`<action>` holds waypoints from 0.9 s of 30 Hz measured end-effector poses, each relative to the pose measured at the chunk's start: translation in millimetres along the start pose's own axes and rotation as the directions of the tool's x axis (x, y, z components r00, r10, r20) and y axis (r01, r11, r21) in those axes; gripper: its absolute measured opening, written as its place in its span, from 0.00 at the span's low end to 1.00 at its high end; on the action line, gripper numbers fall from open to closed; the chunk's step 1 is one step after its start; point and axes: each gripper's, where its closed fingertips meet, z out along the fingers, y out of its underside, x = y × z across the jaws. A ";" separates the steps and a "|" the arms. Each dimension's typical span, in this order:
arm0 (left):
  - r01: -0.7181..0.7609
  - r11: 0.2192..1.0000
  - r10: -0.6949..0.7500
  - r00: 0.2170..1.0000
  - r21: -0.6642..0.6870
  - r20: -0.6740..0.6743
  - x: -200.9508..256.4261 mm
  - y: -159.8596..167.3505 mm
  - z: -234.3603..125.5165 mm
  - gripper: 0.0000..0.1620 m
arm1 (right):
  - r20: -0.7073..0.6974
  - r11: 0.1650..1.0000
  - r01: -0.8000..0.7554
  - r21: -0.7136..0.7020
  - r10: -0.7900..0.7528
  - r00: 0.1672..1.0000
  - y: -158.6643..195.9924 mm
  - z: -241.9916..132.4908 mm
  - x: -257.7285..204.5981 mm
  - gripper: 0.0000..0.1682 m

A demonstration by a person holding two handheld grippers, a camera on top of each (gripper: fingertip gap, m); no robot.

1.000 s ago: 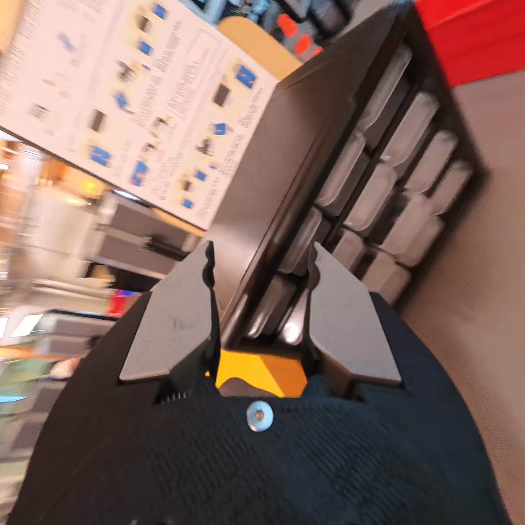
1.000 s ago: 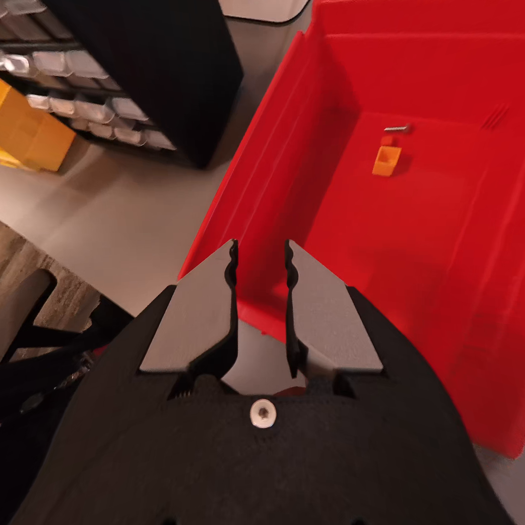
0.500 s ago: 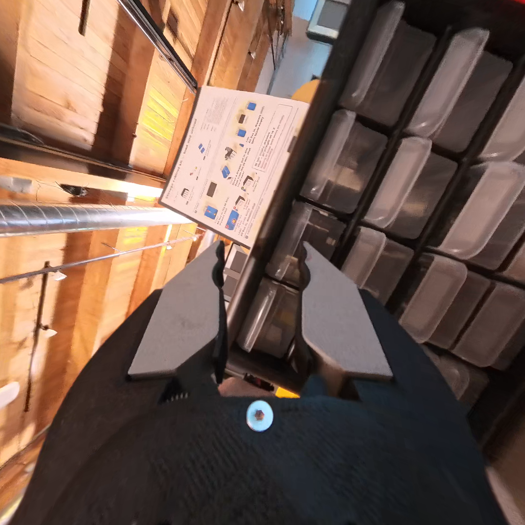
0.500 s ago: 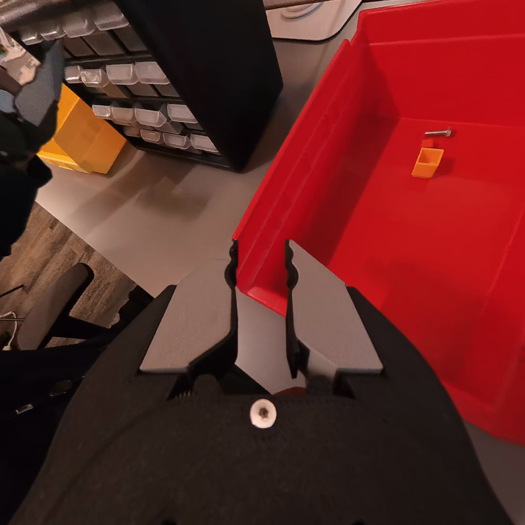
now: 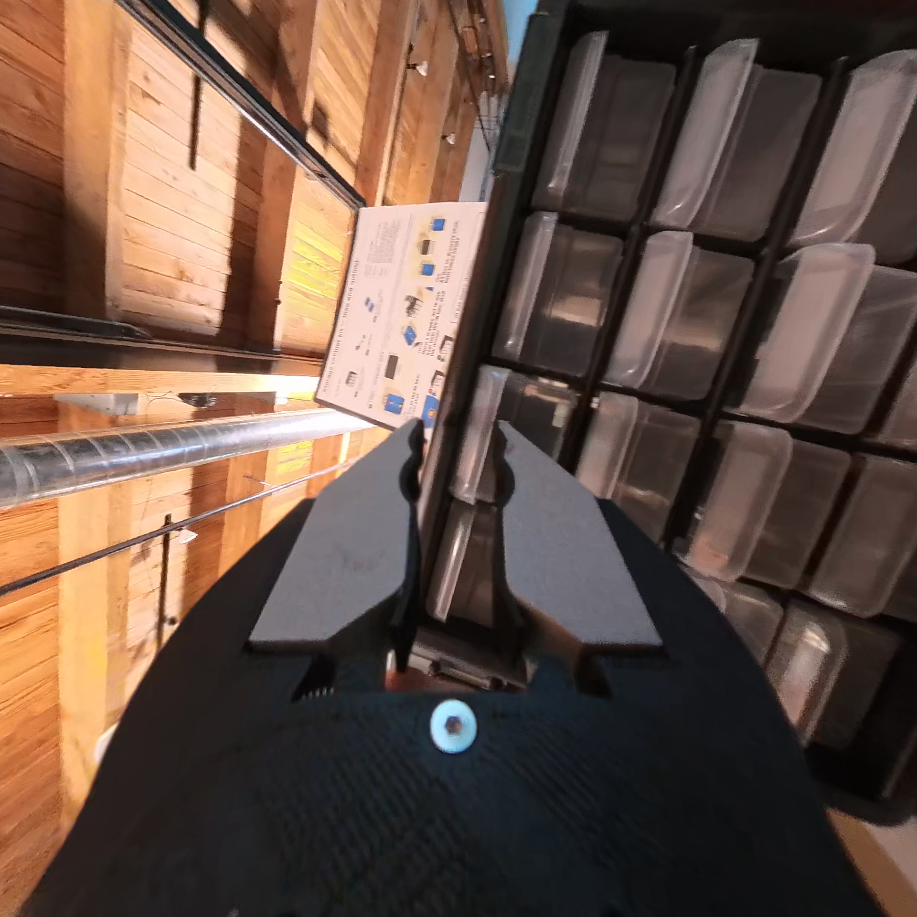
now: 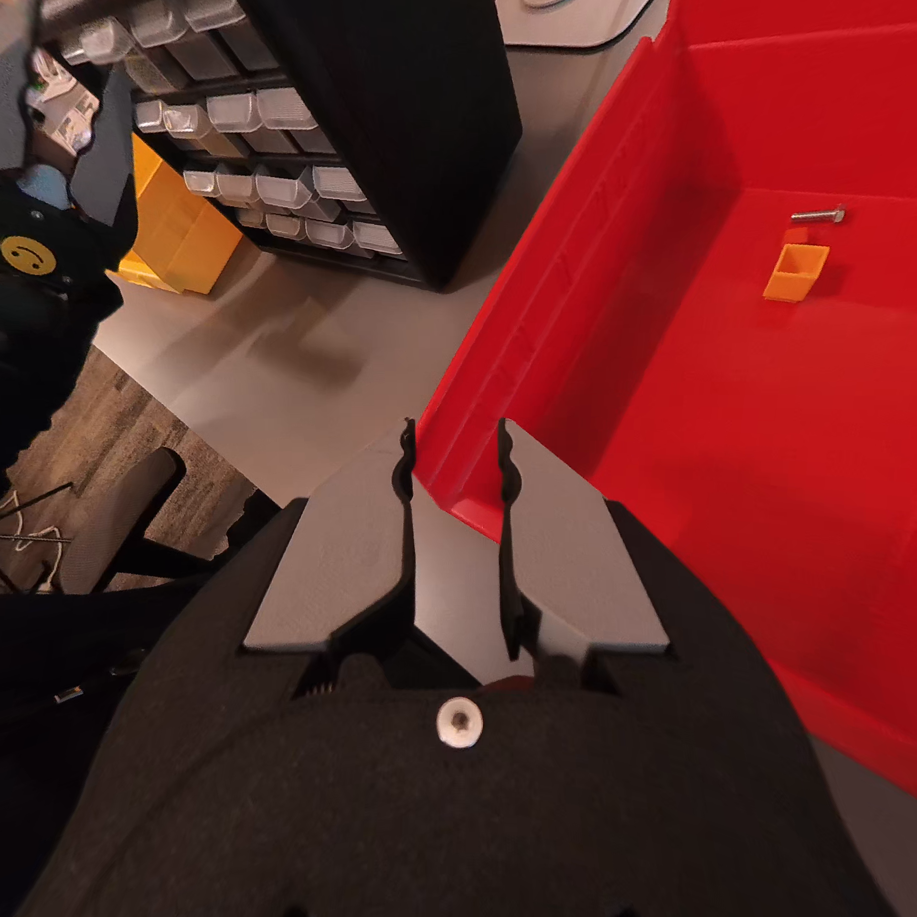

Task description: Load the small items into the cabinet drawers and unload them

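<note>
Left gripper (image 5: 459, 436): jaws parted, nothing clamped. They straddle the front corner of the black drawer cabinet (image 5: 506, 149), one fingertip outside the side panel, the other over a clear drawer (image 5: 479, 431) in the edge column. Contact with the drawer cannot be confirmed; the view is rolled and blurred. Right of the gripper and beyond, more clear drawers fill the cabinet's grid, all pushed in. Past the left fingertip, a printed instruction sheet (image 5: 397, 317) shows behind the cabinet edge. Farther left: a silver duct (image 5: 149, 456) and wooden plank wall.

Right gripper (image 6: 454, 431): released, empty, hovering above the grey desk (image 6: 278, 397). The near corner of a red bin (image 6: 476, 511) sits between its fingertips, lower down. Ahead and right, on the bin floor, a small orange open-topped box (image 6: 794, 275); just beyond it, a metal bolt (image 6: 818, 216); the two are close but apart. Ahead and left, the cabinet (image 6: 407, 124) stands on the desk, well clear of this gripper. A yellow bin (image 6: 183, 238) sits beside the cabinet's drawer face. At far left edge, the other gripper's body with a yellow round sticker (image 6: 27, 254).
</note>
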 end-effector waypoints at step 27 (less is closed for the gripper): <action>0.083 0.996 -0.085 0.989 -0.016 -0.120 -3.2 -21.7 -54.1 0.04 | 0.187 0.976 0.208 -0.060 -0.194 0.963 -24.9 50.1 -119.4 0.18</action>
